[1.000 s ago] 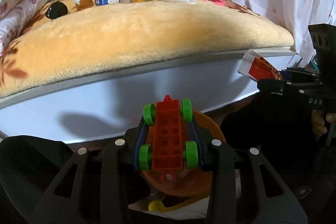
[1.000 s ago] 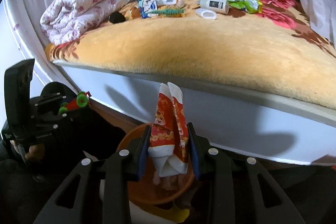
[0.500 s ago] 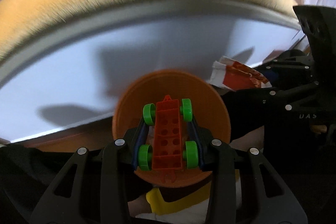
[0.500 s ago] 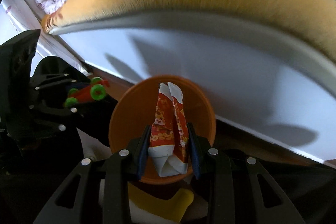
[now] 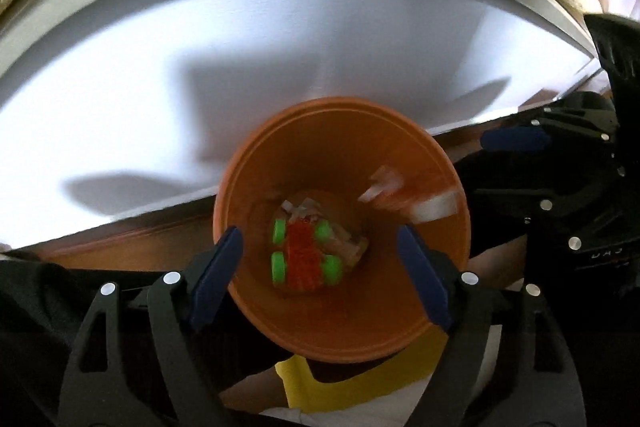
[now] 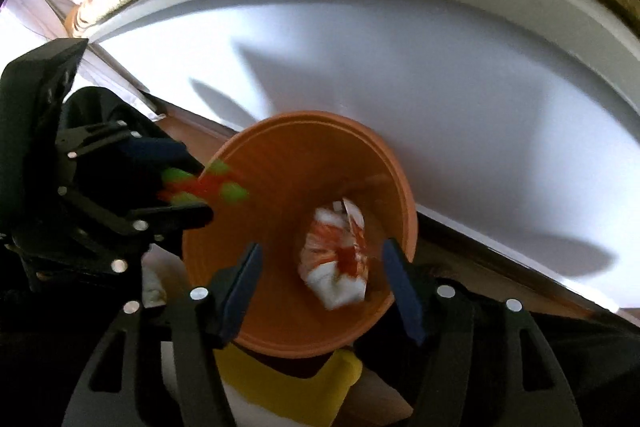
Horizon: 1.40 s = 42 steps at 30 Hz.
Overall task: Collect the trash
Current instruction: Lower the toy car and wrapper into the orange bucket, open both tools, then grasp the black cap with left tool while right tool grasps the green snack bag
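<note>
A: Where is the trash?

B: Straight below both sets of jaws, in the orange bin [image 5: 424, 311]. The toy car [image 5: 306, 255] points its long axis away from the left gripper [image 5: 320, 271]; the wrapper [image 6: 340, 259] falls under the right gripper [image 6: 326, 285].

A: The jaws?

B: Both spread, pinching nothing.

A: Any writing?

B: Blurred; perhaps "DAS" on one gripper.

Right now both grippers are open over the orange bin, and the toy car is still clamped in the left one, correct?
Not clamped. The left wrist view shows the left gripper open, with the toy car loose inside the bin. The right gripper is open over it too.
</note>
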{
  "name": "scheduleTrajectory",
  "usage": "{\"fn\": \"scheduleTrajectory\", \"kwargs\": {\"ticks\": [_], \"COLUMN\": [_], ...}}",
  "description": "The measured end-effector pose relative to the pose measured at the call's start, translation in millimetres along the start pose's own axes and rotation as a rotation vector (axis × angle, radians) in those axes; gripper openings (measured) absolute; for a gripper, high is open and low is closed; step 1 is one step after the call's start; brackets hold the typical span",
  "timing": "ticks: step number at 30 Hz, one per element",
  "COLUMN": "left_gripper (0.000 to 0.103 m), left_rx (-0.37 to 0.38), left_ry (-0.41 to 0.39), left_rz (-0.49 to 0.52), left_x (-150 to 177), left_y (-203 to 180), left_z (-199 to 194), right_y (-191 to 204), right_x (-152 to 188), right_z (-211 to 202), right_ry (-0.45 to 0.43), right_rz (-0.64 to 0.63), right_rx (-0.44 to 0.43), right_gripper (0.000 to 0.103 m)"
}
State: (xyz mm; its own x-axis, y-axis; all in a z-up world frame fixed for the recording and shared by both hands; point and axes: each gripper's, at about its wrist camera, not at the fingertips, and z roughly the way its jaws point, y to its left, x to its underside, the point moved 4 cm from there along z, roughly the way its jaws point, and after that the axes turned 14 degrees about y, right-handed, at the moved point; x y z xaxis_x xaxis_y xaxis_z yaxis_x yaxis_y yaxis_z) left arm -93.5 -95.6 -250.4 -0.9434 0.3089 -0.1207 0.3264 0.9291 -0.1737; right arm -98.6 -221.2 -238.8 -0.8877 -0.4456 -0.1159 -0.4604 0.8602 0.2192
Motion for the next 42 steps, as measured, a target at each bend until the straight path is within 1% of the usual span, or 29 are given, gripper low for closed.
{"fn": "scheduleTrajectory", "kwargs": {"ticks": [2,5,6,8,11,12,13,14,15,16,18,20,21,22,23,26,30,32,33,34,35,36,37,38,39,41,42], "left_gripper": [0.078,0.078,0.078,0.078,0.078,0.078,0.078,0.081,0.086,0.087,0.088,0.089,0.089,0.089,0.089,0.089,0.089,0.089,0.088,0.086,0.070,0.059,0.058,0.054,0.052,0.051,0.051], "left_rx": [0.010,0.022,0.025,0.034,0.042,0.037,0.022,0.001,-0.031,-0.073,-0.194,-0.241,-0.263,-0.267,-0.282,-0.321,-0.311,-0.320,-0.308,-0.298,-0.302,-0.294,-0.312,-0.338,-0.368,-0.415,-0.424], "left_ry": [0.000,-0.026,-0.042,-0.092,-0.216,-0.275,-0.316,-0.361,-0.411,-0.448,-0.511,-0.542,-0.550,-0.551,-0.536,-0.482,-0.416,-0.378,-0.350,-0.330,-0.299,-0.269,-0.263,-0.272,-0.282,-0.309,-0.330], "left_rz": [-0.010,-0.013,-0.015,-0.021,-0.054,-0.072,-0.088,-0.108,-0.134,-0.163,-0.253,-0.302,-0.343,-0.364,-0.387,-0.435,-0.475,-0.493,-0.505,-0.507,-0.506,-0.492,-0.486,-0.472,-0.448,-0.432,-0.429], "left_x": [-1.1,-1.1,-0.5,0.7,-0.8,-3.7,-7.6,-12.7,-19.8,-26.9,-51.1,-73.8,-88.6,-102.1,-119.6,-150.7,-178.1,-187.3,-193.5,-197.3,-202.0,-205.3,-207.2,-207.5,-206.6,-201.6,-198.6], "left_y": [0.9,-1.1,-1.8,2.6,16.0,24.0,31.2,39.1,50.8,62.1,91.4,115.9,132.7,146.6,162.9,197.7,227.5,239.1,246.4,250.0,252.8,252.8,250.8,246.9,240.3,230.8,227.2], "left_z": [-1.9,-11.6,-20.2,-45.3,-96.8,-120.8,-137.5,-155.4,-175.5,-190.5,-219.7,-237.8,-243.7,-245.6,-246.5,-239.3,-224.8,-213.9,-203.8,-197.4,-188.9,-180.9,-179.2,-179.6,-180.4,-184.9,-188.7], "right_y": [-1.8,-3.1,-5.6,-6.8,-9.0,-9.8,-10.4,-10.6,-10.2,-10.1,-6.5,1.4,2.4,5.2,10.9,17.3,18.5,16.4,16.1,15.8,15.2,14.8,14.7,14.8,14.2,12.3,9.8], "right_x": [4.7,8.9,13.2,16.3,19.1,18.7,17.9,17.1,14.1,11.6,4.6,-3.7,-6.5,-9.3,-12.7,-18.0,-22.1,-26.9,-28.4,-28.9,-30.4,-31.8,-32.7,-33.4,-35.3,-38.7,-42.1], "right_z": [-6.2,-18.3,-27.6,-45.2,-80.9,-95.0,-107.7,-114.9,-126.3,-134.2,-141.7,-142.2,-141.0,-139.0,-136.2,-131.3,-128.8,-127.6,-128.1,-128.6,-129.6,-131.3,-133.8,-135.9,-140.1,-149.5,-158.4], "right_ry": [-0.008,-0.030,-0.040,-0.070,-0.147,-0.180,-0.213,-0.233,-0.273,-0.298,-0.335,-0.352,-0.352,-0.348,-0.341,-0.326,-0.309,-0.303,-0.301,-0.301,-0.302,-0.304,-0.308,-0.311,-0.318,-0.333,-0.348], "right_rz": [0.005,0.009,0.012,0.014,0.010,0.009,0.011,0.014,0.019,0.023,0.028,0.022,0.016,0.009,-0.003,-0.029,-0.030,-0.026,-0.022,-0.020,-0.017,-0.013,-0.009,-0.007,-0.003,0.006,0.009], "right_rx": [0.002,0.010,0.009,0.009,0.003,0.007,0.010,0.011,0.008,0.002,-0.013,-0.036,-0.041,-0.044,-0.043,-0.035,-0.058,-0.060,-0.062,-0.063,-0.062,-0.060,-0.059,-0.058,-0.054,-0.060,-0.069], "right_gripper": [0.058,0.058,0.058,0.058,0.058,0.058,0.058,0.058,0.058,0.058,0.058,0.058,0.058,0.058,0.058,0.058,0.058,0.058,0.058,0.058,0.058,0.058,0.058,0.058,0.058,0.058,0.058]}}
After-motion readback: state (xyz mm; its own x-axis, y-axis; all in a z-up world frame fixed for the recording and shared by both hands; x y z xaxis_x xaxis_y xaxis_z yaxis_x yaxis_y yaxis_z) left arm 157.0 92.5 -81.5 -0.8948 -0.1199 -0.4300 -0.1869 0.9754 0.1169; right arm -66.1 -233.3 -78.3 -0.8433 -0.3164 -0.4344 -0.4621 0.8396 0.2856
